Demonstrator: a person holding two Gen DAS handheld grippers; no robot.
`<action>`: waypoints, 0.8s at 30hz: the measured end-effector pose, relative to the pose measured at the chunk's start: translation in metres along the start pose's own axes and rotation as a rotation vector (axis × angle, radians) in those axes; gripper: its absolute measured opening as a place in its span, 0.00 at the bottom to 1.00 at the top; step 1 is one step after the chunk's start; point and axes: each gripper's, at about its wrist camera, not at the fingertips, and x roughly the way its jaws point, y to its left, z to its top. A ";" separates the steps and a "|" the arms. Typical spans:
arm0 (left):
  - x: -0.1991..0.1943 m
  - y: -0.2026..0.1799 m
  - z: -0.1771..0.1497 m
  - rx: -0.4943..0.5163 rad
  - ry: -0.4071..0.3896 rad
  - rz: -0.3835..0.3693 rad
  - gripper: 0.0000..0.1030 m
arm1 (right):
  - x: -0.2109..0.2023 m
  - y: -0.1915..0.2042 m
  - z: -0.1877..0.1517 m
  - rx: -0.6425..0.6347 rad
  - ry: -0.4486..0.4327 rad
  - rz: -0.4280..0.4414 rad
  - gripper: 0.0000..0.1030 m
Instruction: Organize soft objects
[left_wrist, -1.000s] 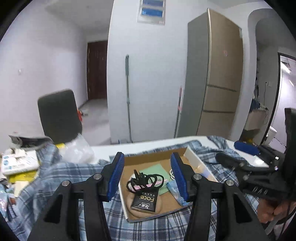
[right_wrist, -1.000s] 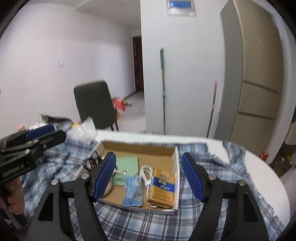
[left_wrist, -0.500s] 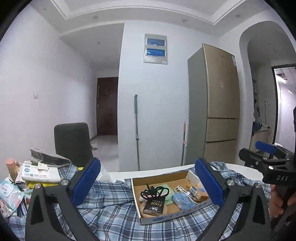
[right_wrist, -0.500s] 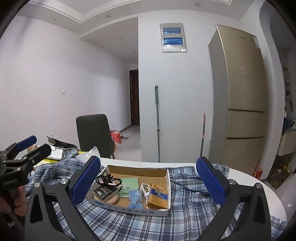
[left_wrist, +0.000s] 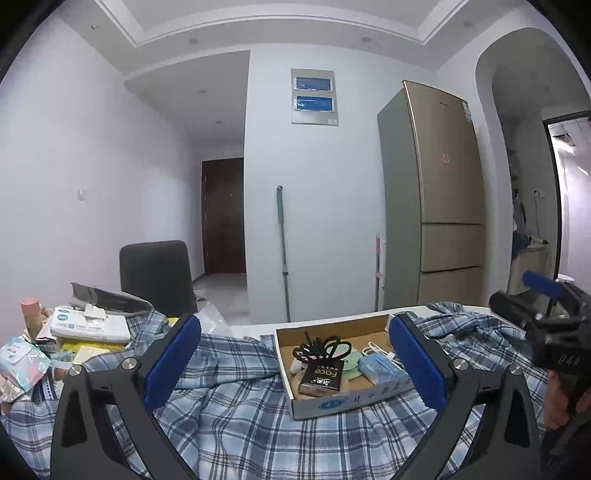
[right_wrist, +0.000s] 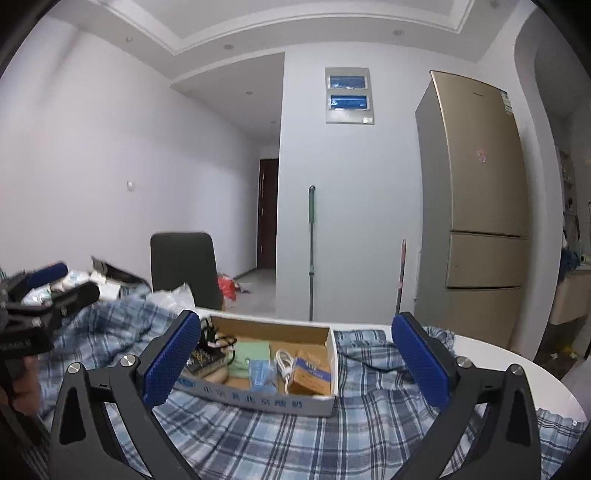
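Note:
A blue plaid shirt (left_wrist: 236, 406) lies spread and crumpled over the white table; it also shows in the right wrist view (right_wrist: 369, 417). A shallow cardboard box (left_wrist: 347, 400) sits on it, holding black scissors, a black "Face" packet, a green pad, a blue packet and a white cable. The box (right_wrist: 258, 397) also holds a yellow carton in the right wrist view. My left gripper (left_wrist: 295, 365) is open and empty, above the shirt before the box. My right gripper (right_wrist: 297, 365) is open and empty, facing the box.
A pile of tissue packs, wipes and papers (left_wrist: 74, 332) sits at the table's left. A dark chair (left_wrist: 157, 277) stands behind the table. A fridge (left_wrist: 436, 206), a mop (left_wrist: 282, 254) and a wall stand beyond. The table's round edge (right_wrist: 535, 373) is at right.
Both grippers have opened wide and pulled back and up from the box, so the room and ceiling now fill the views. The box and shirt have not moved.

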 end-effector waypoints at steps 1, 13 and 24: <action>0.001 0.000 0.000 0.000 0.002 0.003 1.00 | 0.002 0.001 -0.001 -0.004 0.014 0.012 1.00; 0.000 0.005 -0.004 -0.022 0.005 -0.002 1.00 | -0.001 0.012 -0.006 -0.053 0.020 0.017 1.00; -0.002 0.003 -0.003 -0.002 0.001 -0.004 1.00 | 0.000 0.001 -0.004 0.000 0.022 0.003 1.00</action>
